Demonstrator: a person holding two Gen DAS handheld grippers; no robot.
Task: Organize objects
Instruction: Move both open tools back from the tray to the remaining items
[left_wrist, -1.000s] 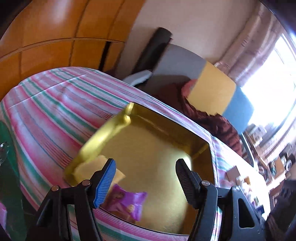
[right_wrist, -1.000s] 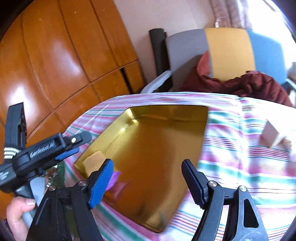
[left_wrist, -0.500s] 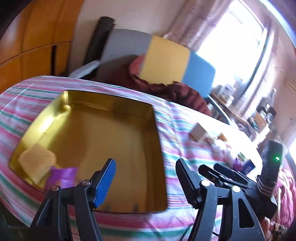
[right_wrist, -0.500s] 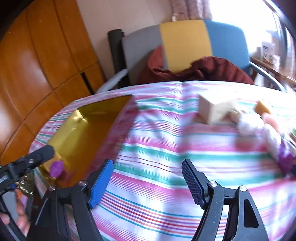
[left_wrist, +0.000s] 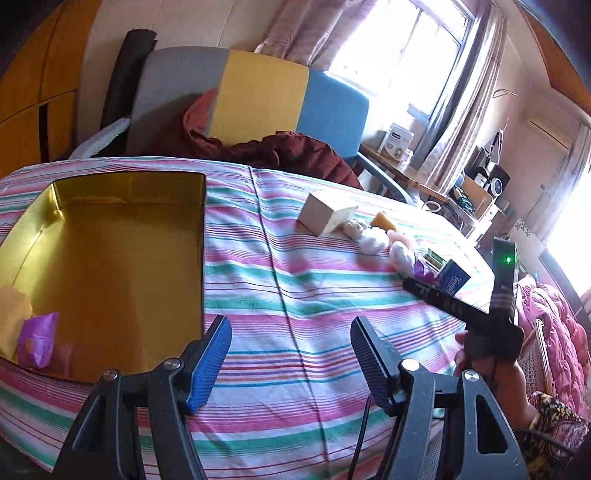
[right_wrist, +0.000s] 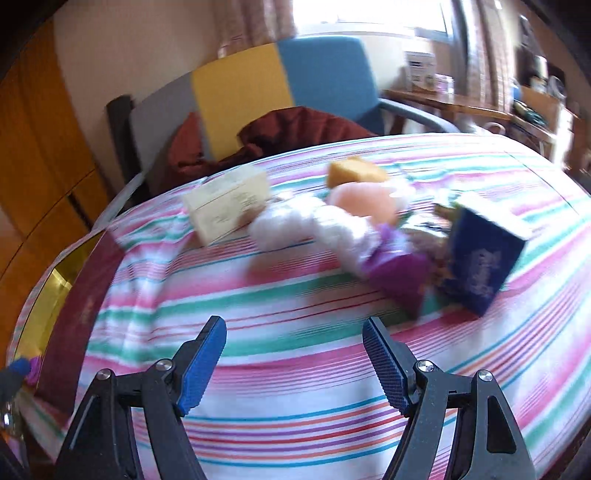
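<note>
Far to the left of the left gripper (left_wrist: 290, 356) sits the gold tin (left_wrist: 110, 266), already holding a purple packet (left_wrist: 35, 343) and a pale yellow block (left_wrist: 11, 314) in its near-left corner. That gripper has its jaws apart with nothing between them, hanging over the striped cloth (left_wrist: 295, 288) just past the tin's right wall.

The step in hand looks like fetching the next item, and that seems to fall to the right gripper (right_wrist: 293, 360), whose jaws are also spread wide and empty. Ahead of it and slightly to its right lies the loose cluster on the counter: a cream box (right_wrist: 227, 208) furthest left, then white fluffy pieces (right_wrist: 295, 225), a peach ball (right_wrist: 364, 201) with an orange sponge (right_wrist: 352, 171) behind it, a purple packet (right_wrist: 397, 271), and a dark blue box (right_wrist: 480, 262) furthest right.

The right wrist view is blurred, so it would be wise to steady it before closing. The purple packet is nearest and touches its neighbours; come in low along the cloth and pinch its free near corner, so the blue box leaning beside it is not knocked. The packet is probably thin and crinkly, so close fully before lifting. Keep the left gripper clear of the path to the tin.
</note>
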